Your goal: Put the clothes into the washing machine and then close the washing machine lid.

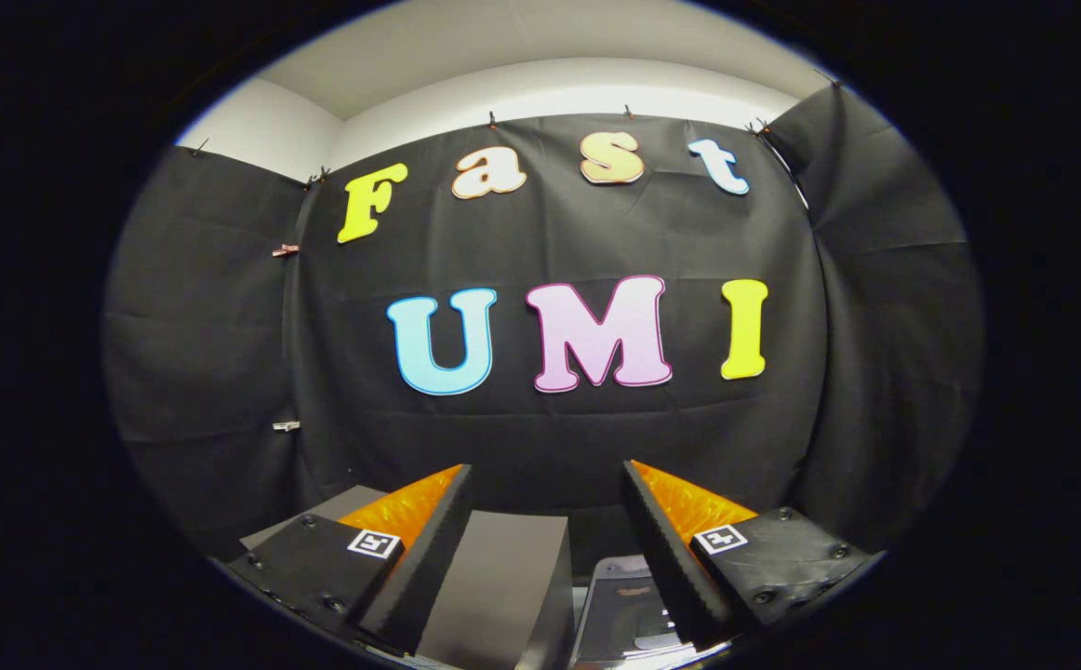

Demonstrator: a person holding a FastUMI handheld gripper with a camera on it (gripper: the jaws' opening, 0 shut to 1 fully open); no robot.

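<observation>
From the gripper view we see the gripper [548, 549] held level and facing the booth wall [559, 437], its fingers [429, 549] spread wide with nothing between them. Down low, just ahead of the right finger, we catch the washing machine [620, 609], cut off by that finger so we cannot tell which way it points. Beside it, between the fingers, stands a grey box [503, 586], tall and upright, also cropped below.

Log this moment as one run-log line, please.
tongs: open, empty | aim: booth wall | below, between fingers: grey box, washer lid | clothes: not yet gripped
</observation>
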